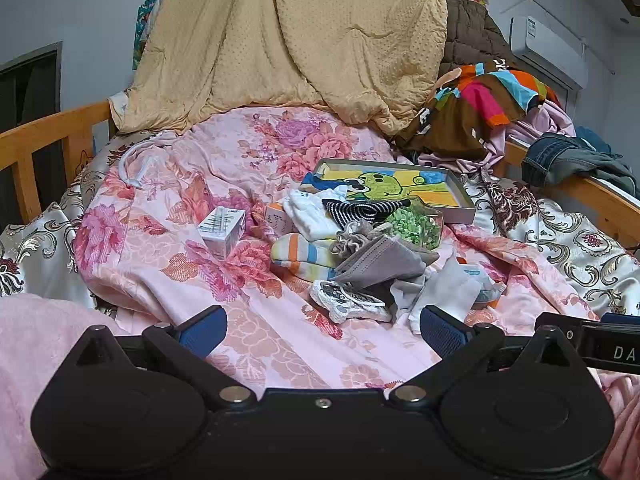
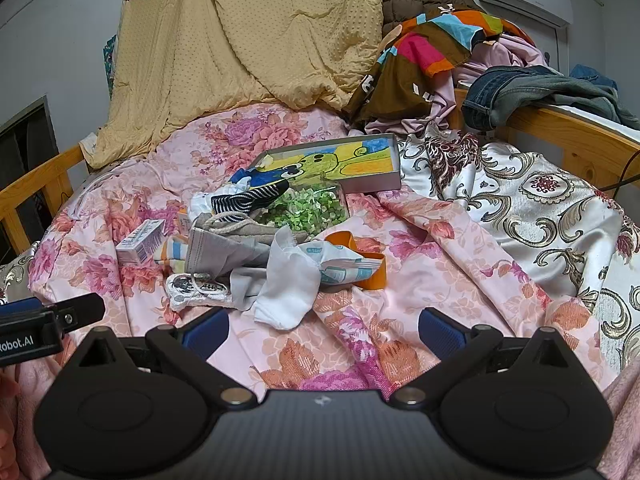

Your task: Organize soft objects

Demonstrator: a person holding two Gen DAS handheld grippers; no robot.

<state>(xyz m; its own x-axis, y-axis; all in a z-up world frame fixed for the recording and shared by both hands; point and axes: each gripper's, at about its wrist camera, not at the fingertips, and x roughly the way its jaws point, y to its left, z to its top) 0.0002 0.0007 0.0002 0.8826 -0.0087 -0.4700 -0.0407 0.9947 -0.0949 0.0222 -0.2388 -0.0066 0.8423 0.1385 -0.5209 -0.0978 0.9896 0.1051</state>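
Both claws stood wide apart and held nothing: the left gripper (image 1: 323,330) and the right gripper (image 2: 323,330) hovered over the pink floral bedsheet (image 1: 168,264), short of the heap of soft things.

That heap lay just in front of the shallow cartoon-lined box (image 1: 452,196), which served as the landmark. A navy-and-white striped sock (image 1: 356,210) draped over the box's near edge, hiding its front corner. Just before it sat a clear tub of green bits (image 1: 416,224) (contents too small to identify). Nearer still, a grey face mask (image 1: 380,260) overlapped an orange-and-blue striped sock (image 1: 304,254), so only part of the sock showed. A white sock (image 2: 286,288) lay nearest the grippers. Left of the box stood a small white carton (image 1: 222,230), its print illegible.
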